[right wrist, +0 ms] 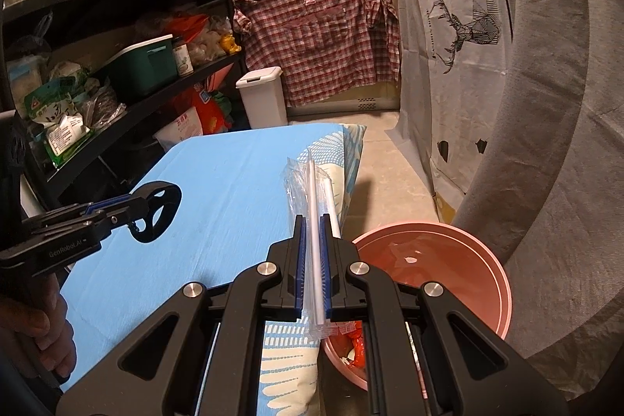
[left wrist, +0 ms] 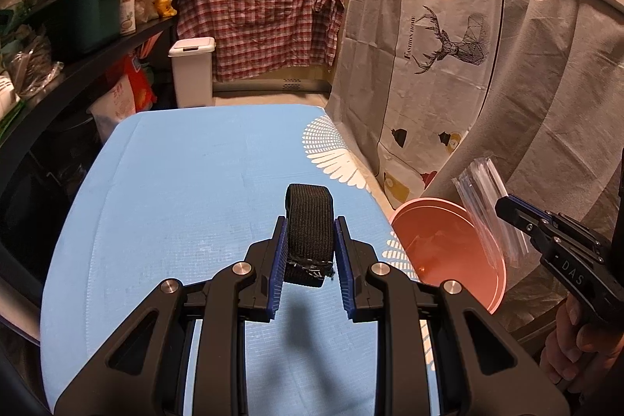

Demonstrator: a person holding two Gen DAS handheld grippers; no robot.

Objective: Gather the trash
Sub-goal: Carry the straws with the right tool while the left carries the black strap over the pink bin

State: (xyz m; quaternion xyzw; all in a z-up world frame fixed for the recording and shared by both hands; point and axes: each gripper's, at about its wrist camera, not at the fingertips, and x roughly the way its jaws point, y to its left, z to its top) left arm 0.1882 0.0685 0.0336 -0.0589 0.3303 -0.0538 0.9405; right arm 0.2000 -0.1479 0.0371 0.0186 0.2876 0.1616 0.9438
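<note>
Left wrist view: left claw (left wrist: 310, 248) is closed on a black woven elastic strap loop (left wrist: 309, 227), blue pads pressing both sides, the loop sticking up and fwd between them, lifted above the light blue cloth-covered desk (left wrist: 175, 201). The strap's lower end is frayed, w/ loose threads. Its shadow falls on the cloth just below. To the right, off the desk edge, sits a round pink plastic basin (left wrist: 448, 244) on the floor, beside the grey curtain w/ deer print (left wrist: 448, 41). Right claw (left wrist: 507, 207) shows at the right edge, above the basin's far rim, pinching a clear plastic packet of white straws (left wrist: 487, 205); packet stands roughly upright.

Right wrist view: right claw (right wrist: 314, 256) is nearly shut, clamped on the clear packet (right wrist: 312, 205), white straws running lengthwise between the pads and poking out fwd. The claw is over the desk's (right wrist: 218, 190) right edge, w/ the pink basin (right wrist: 468, 279) just right and below. Basin holds red and white wrapper scraps (right wrist: 353, 349) at the bottom. Left claw (right wrist: 150, 211) is seen at left over the blue cloth, the black loop (right wrist: 156, 211) edge-on in its tips.

Background: white lidded bin (right wrist: 263, 96) on the floor, red plaid shirt (right wrist: 316, 41) hung under the counter, black shelf rack (right wrist: 117, 45) w/ food bags at left.
</note>
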